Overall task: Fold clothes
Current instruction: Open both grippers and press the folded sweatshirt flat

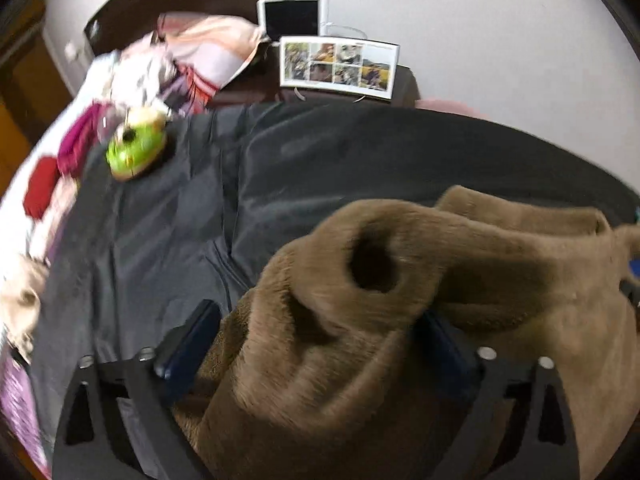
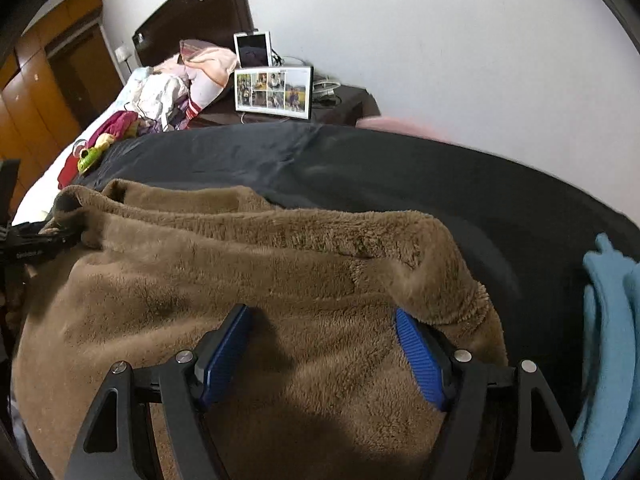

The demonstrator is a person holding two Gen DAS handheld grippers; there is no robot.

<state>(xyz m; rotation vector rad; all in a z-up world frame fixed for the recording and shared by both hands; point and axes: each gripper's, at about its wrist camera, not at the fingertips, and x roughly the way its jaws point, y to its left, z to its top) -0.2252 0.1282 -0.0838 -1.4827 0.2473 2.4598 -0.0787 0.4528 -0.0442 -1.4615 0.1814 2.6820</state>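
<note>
Left wrist view was blurred, yet the main thing read clearly: a brown fleece garment point(image 1: 420, 320), thick and plush with a short nap, lay heaped in soft rounded folds on a dark grey sheet point(image 1: 200, 220) of smooth, faintly shiny cloth. One fold curled into a tube with a dark round opening. The left gripper point(image 1: 316, 332) stood with its jaws spread wide, the black frame and dark blue pads either side of a bulge of the fleece. The left pad stood clear of the pile; the right one was half buried at the fabric's edge, and whether it pressed there could not be told, though no pinch showed.

From the right wrist view the same garment point(image 2: 260, 280) spread broad and lumpy across the near side of the bed, its rolled hem thick along the far edge. The right gripper point(image 2: 324, 352) was released too, its ribbed blue pads point(image 2: 420, 360) apart above the pile, the right one just under a hanging flap. A light blue cloth point(image 2: 608, 340) lay at the right edge, beside the fleece. A green round toy point(image 1: 136, 148) sat on the sheet's far left corner, and a framed photo collage point(image 2: 274, 92) leaned by the white wall.
</note>
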